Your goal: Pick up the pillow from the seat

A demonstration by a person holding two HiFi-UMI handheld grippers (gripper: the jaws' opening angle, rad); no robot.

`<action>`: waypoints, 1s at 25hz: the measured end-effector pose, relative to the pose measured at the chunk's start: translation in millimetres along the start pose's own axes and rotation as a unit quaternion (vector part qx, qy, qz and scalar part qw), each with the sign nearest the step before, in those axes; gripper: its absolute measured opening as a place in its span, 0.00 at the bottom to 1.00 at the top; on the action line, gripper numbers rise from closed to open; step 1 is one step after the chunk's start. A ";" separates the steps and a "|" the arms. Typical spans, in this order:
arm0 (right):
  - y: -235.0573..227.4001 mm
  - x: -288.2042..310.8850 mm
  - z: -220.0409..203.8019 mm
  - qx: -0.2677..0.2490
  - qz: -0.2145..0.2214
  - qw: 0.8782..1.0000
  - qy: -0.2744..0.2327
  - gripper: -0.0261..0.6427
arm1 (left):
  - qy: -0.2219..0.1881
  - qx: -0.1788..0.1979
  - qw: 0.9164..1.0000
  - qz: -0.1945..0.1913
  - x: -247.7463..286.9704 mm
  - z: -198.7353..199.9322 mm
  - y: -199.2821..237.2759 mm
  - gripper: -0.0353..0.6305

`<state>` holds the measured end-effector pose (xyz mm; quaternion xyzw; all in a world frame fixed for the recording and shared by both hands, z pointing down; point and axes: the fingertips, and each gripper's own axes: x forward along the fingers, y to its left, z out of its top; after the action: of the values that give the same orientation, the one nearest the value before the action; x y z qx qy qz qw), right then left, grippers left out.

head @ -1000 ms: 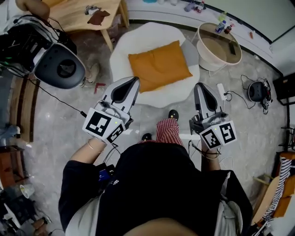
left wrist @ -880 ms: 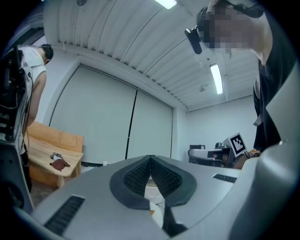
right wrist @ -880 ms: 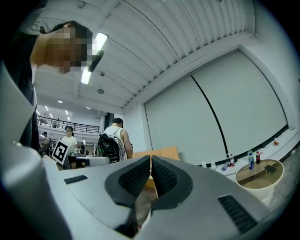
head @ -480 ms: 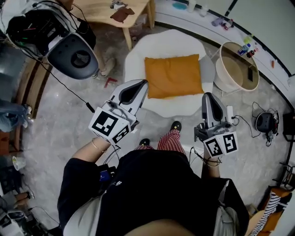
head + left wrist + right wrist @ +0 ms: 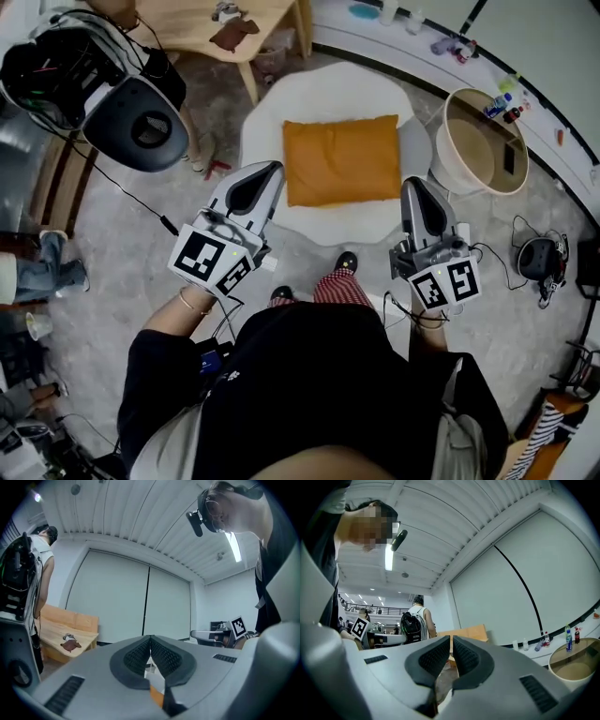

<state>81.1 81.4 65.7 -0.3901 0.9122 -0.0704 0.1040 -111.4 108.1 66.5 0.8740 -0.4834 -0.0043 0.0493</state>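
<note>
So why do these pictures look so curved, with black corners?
Left gripper view: a wide-angle lens bows the ceiling slats and blackens the corners. Right gripper view: same bowing, a bright ceiling lamp, a mosaic patch added afterwards. Head view: milder bending, even light, pillow sharp.

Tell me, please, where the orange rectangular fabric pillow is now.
In the head view, the orange pillow lies flat on the white round seat, framed between the left gripper and right gripper, with a beige round tub to its right.
</note>
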 end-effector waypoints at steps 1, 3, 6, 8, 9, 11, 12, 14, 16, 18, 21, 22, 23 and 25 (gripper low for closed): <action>-7.4 -0.2 1.0 0.000 0.000 1.000 0.001 0.07 | -0.001 -0.001 1.000 0.004 5.7 1.2 -0.9 0.07; -20.8 -3.9 3.1 0.002 0.000 1.000 0.002 0.07 | -0.002 0.000 1.000 0.009 14.4 3.3 -5.4 0.07; -40.4 -11.1 6.0 -0.001 -0.002 1.000 0.004 0.07 | -0.002 0.006 1.000 0.013 28.1 4.0 -15.8 0.07; -53.9 -15.1 7.2 -0.001 -0.001 1.000 0.002 0.07 | -0.003 0.009 1.000 0.014 38.9 2.6 -22.5 0.07; -61.0 -16.6 7.8 0.000 0.001 1.000 0.002 0.07 | -0.003 0.007 1.000 0.015 44.9 1.5 -25.5 0.07; -75.5 -18.5 8.9 0.001 0.003 1.000 0.004 0.07 | -0.003 -0.001 1.000 0.017 57.9 -0.2 -31.5 0.07; -83.0 -19.0 9.2 0.001 0.003 1.000 0.007 0.07 | 0.000 -0.003 1.000 0.019 64.8 -1.4 -34.2 0.07; -98.9 -17.6 9.1 0.002 0.002 1.000 0.013 0.07 | 0.012 -0.003 1.000 0.022 80.1 -5.0 -37.9 0.07; -115.3 -12.3 8.0 0.002 0.002 1.000 0.017 0.07 | 0.027 -0.004 0.999 0.023 96.4 -8.7 -38.1 0.07; -128.0 -7.0 6.0 -0.002 0.004 1.000 0.023 0.07 | 0.031 -0.003 0.999 0.018 108.3 -10.0 -37.8 0.07; -135.7 -3.9 0.8 -0.001 0.007 1.000 0.029 0.07 | 0.043 0.012 0.999 0.023 114.0 -12.0 -35.4 0.07; -137.0 -2.9 -1.8 0.000 0.006 1.000 0.031 0.07 | 0.040 0.018 0.999 0.026 116.4 -10.6 -32.1 0.07; -138.8 -1.6 -4.4 0.002 0.002 0.999 0.033 0.08 | 0.036 0.021 0.999 0.028 119.3 -9.5 -27.7 0.07; -143.2 2.4 -9.5 0.007 -0.006 0.999 0.038 0.08 | 0.031 0.021 0.999 0.028 127.5 -7.6 -17.0 0.07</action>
<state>177.0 -18.1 104.6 -0.3922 0.9124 -0.0925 0.0716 -28.8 10.0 77.6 0.8608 -0.5057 0.0342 0.0455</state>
